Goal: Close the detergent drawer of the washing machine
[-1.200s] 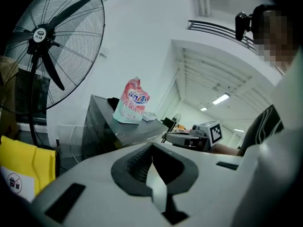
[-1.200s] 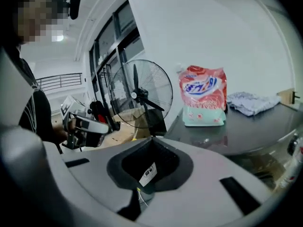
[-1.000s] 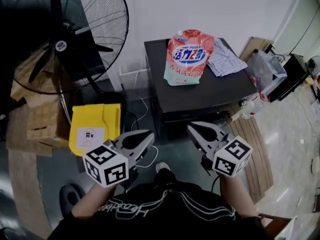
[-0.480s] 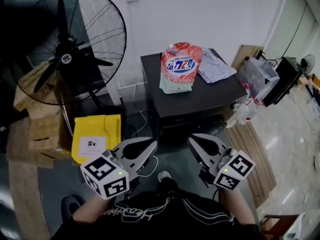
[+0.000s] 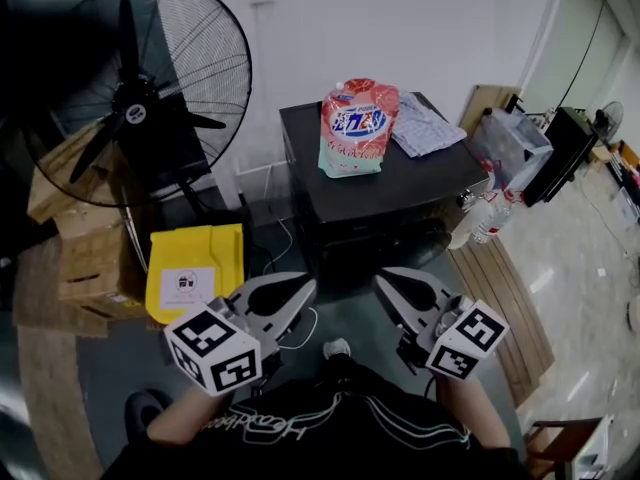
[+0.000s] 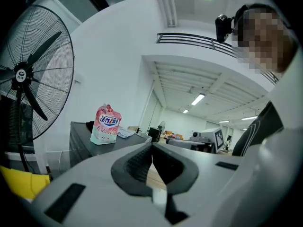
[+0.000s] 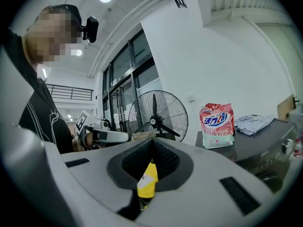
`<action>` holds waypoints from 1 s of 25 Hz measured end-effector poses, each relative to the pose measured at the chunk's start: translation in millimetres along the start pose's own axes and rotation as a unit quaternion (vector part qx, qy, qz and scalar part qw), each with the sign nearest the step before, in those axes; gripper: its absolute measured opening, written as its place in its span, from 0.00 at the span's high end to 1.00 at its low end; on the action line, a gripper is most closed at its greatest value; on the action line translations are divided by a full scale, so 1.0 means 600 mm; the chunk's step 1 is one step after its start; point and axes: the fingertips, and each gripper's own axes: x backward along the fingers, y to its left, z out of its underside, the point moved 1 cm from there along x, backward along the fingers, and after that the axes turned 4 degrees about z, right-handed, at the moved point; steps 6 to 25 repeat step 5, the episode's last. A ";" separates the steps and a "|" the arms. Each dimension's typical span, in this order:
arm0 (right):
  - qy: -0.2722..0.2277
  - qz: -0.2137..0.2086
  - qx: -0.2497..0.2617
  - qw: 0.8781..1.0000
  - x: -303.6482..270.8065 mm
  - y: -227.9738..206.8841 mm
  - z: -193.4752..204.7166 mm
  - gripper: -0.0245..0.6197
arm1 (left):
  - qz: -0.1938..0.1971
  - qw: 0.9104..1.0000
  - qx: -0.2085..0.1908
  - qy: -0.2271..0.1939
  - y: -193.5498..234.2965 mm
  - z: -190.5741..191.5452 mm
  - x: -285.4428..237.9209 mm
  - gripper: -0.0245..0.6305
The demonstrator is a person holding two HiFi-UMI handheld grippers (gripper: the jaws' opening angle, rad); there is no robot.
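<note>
The washing machine (image 5: pixel 400 190) is a dark box against the white wall, seen from above. Its front is in shadow, so I cannot make out the detergent drawer. On its top stand a pink-and-green detergent pouch (image 5: pixel 357 128) and a folded cloth (image 5: pixel 425 128). My left gripper (image 5: pixel 308 284) and right gripper (image 5: pixel 381 279) hover side by side in front of the machine, well short of it. Both are shut with nothing between their jaws. The pouch (image 6: pixel 106 124) shows in the left gripper view on the machine top (image 6: pixel 85 137). The right gripper view also shows the pouch (image 7: pixel 216 125).
A large black standing fan (image 5: pixel 140 83) is left of the machine, with wooden crates (image 5: pixel 85 258) and a yellow box (image 5: pixel 195 268) on the floor beside it. White cables (image 5: pixel 285 230) trail on the floor. Bags and plastic bottles (image 5: pixel 485 218) sit to the machine's right.
The head view has drawn back slightly, so the machine sits a little higher and smaller in the picture. Both grippers stay shut in nearly the same place.
</note>
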 end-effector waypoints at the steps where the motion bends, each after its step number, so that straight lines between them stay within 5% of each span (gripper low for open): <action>1: 0.000 0.001 -0.002 1.000 0.000 0.003 0.001 0.92 | 0.000 1.000 0.001 0.000 0.000 0.002 0.003 0.93; 25: -0.001 0.004 -0.010 1.000 -0.003 0.008 0.009 0.92 | 0.000 1.000 0.005 0.002 0.005 0.009 0.011 0.93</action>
